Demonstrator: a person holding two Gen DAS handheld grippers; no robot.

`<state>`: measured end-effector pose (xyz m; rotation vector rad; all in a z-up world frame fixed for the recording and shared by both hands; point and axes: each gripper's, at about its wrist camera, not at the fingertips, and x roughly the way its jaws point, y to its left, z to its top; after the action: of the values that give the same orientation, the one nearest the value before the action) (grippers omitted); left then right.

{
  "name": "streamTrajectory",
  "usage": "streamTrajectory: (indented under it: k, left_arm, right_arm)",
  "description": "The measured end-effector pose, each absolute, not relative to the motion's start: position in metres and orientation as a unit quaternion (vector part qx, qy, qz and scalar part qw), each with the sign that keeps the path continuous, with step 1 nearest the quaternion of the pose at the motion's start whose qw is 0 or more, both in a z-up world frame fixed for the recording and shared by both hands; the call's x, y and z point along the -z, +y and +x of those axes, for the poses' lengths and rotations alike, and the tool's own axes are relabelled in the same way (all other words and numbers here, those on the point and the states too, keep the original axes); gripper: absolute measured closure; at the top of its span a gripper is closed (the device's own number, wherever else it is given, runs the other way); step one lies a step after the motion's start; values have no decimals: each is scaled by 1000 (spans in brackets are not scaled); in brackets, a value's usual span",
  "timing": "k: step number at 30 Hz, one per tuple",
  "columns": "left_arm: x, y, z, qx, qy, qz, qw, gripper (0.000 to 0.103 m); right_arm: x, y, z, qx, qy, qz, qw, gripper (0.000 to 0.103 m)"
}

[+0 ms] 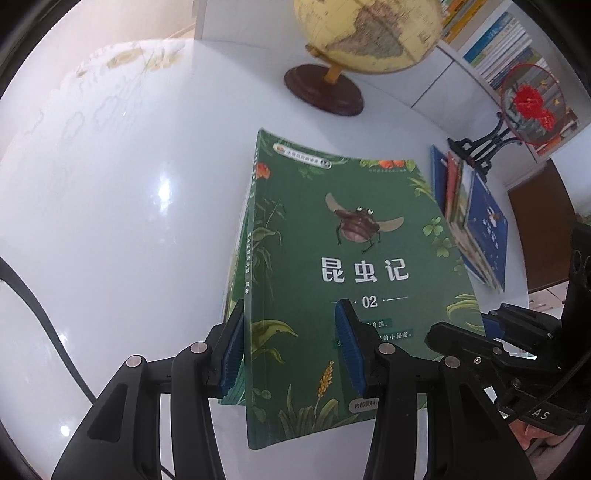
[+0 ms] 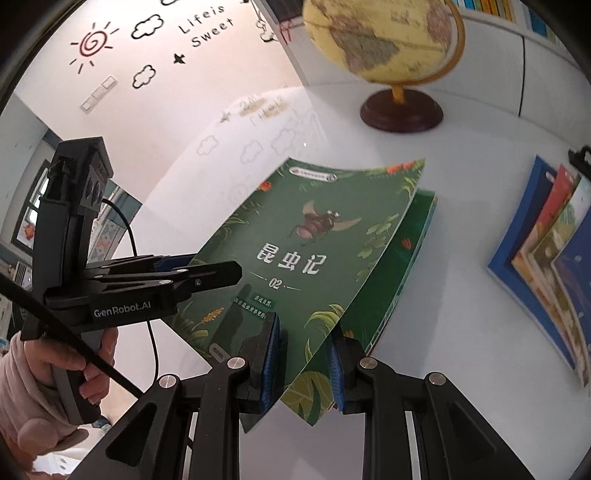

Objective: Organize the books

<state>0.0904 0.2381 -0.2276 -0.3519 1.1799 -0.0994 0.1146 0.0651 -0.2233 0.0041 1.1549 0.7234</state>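
Note:
A green book (image 1: pixel 332 258) with a beetle on its cover, marked 02, hangs tilted and slightly bent over the white table (image 1: pixel 110 184). My left gripper (image 1: pixel 291 347) is shut on its spine side, one pad on the cover and the other under the spine. In the right wrist view the same book (image 2: pixel 314 251) sits between the pads of my right gripper (image 2: pixel 304 363), which is shut on its near right corner. More green books (image 2: pixel 406 258) lie under it; I cannot tell whether they are gripped too. The left gripper (image 2: pixel 207 271) holds the book's left edge.
A leaning row of blue and colourful books (image 1: pixel 476 229) stands to the right against a black stand with a round red-flower fan (image 1: pixel 528 99). A globe (image 1: pixel 369 33) on a dark base stands behind. A bookshelf (image 1: pixel 509 48) fills the back right. A hand (image 2: pixel 85 369) holds the left gripper.

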Motion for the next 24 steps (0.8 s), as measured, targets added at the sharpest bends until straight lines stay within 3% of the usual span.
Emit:
streamTrajectory:
  k: [13,14,17,18,19,24]
  left_arm:
    - [237,238,98,33,572,-142,807,51]
    - [236,237,99,30,574,-137,807,51]
    - [228,227,104,30,587,-104,802,48]
    - [227,224,105,27,593,-92,799,38]
    - [226,216,109,24,602,-65,795,34]
    - [216,191,116,46,603,-35,795,34]
  right_arm:
    - [250,61,131,-287,590,23,754,77]
    - [252,61,132,-283,594,26,752,74]
    - [255,56,134,-263,610,37,746,51]
    - [252,53,134,-258,605,39,753,48]
    - [246,47,133,-250,593,39,765,47]
    - [224,21,130,-219,557,6,801,47]
